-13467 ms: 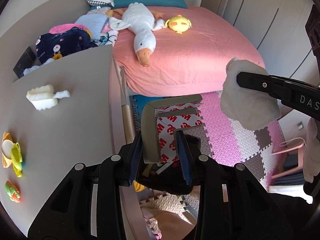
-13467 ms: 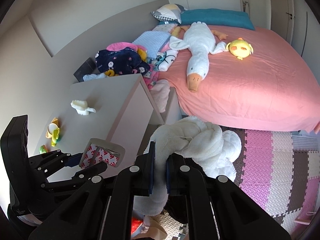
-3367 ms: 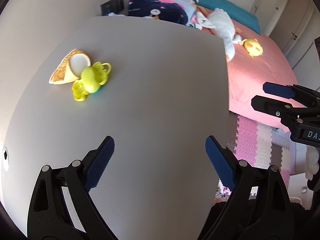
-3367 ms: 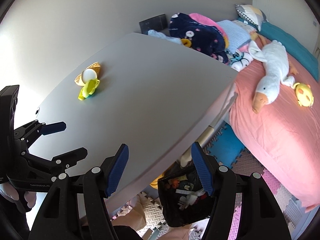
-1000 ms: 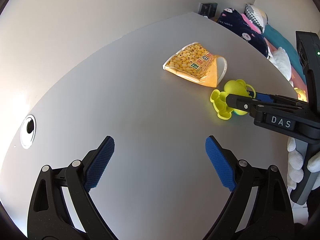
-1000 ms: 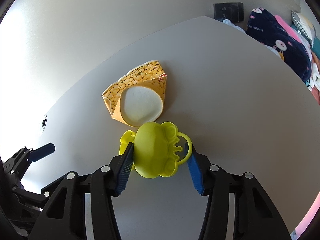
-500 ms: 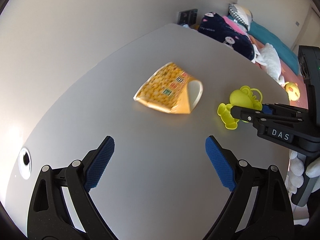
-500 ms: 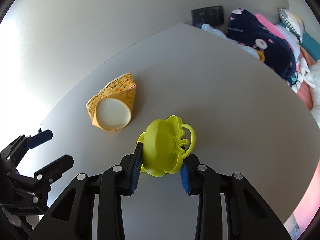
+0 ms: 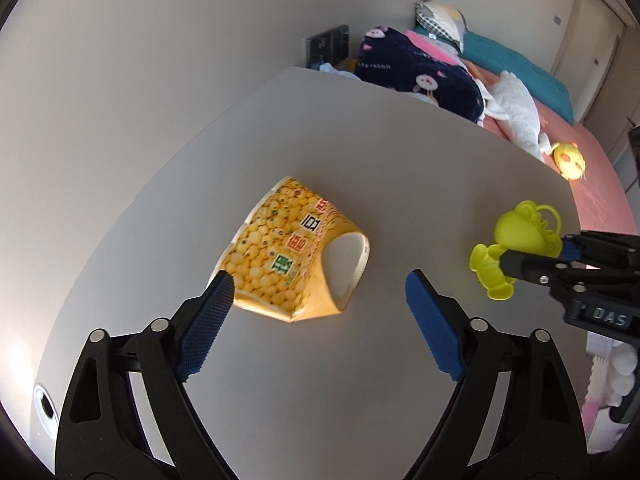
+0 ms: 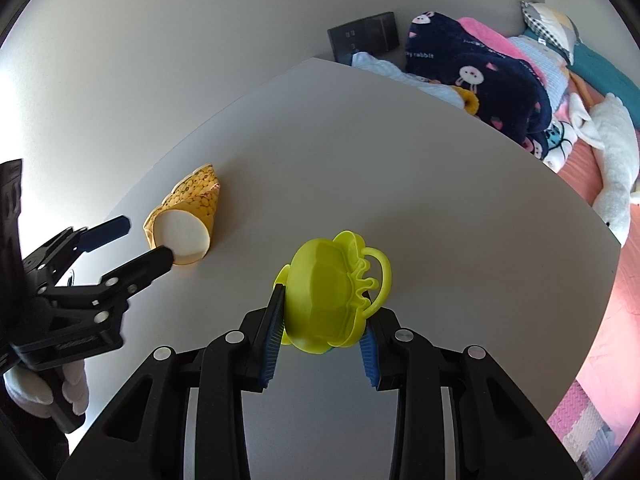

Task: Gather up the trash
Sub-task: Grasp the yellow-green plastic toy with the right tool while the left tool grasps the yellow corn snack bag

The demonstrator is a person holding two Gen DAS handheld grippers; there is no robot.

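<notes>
A crushed yellow paper cup [image 9: 296, 256] printed with corn kernels lies on its side on the grey table [image 9: 360, 152]; the right wrist view shows the cup [image 10: 186, 220] with its white mouth toward me. My left gripper [image 9: 316, 312] reaches around it, jaws closing, with the cup between the pads and a gap beside the right pad. My right gripper [image 10: 320, 340] is shut on a lime-green plastic toy [image 10: 334, 296] and holds it just above the table. In the left wrist view that toy [image 9: 516, 248] shows at the right, in the right gripper [image 9: 560, 256].
A bed [image 9: 592, 168] with a pink sheet, a white goose plush [image 10: 616, 168] and a small yellow plush [image 9: 568, 158] lies past the table's far edge. Dark blue patterned cloth [image 10: 480, 76] is piled at the table's back corner. A cable hole [image 9: 44, 404] sits at the near left.
My left gripper has come up to the cup, which now lies between its pads, and its jaws have narrowed a little. My right gripper carried the green toy rightward, away from the cup.
</notes>
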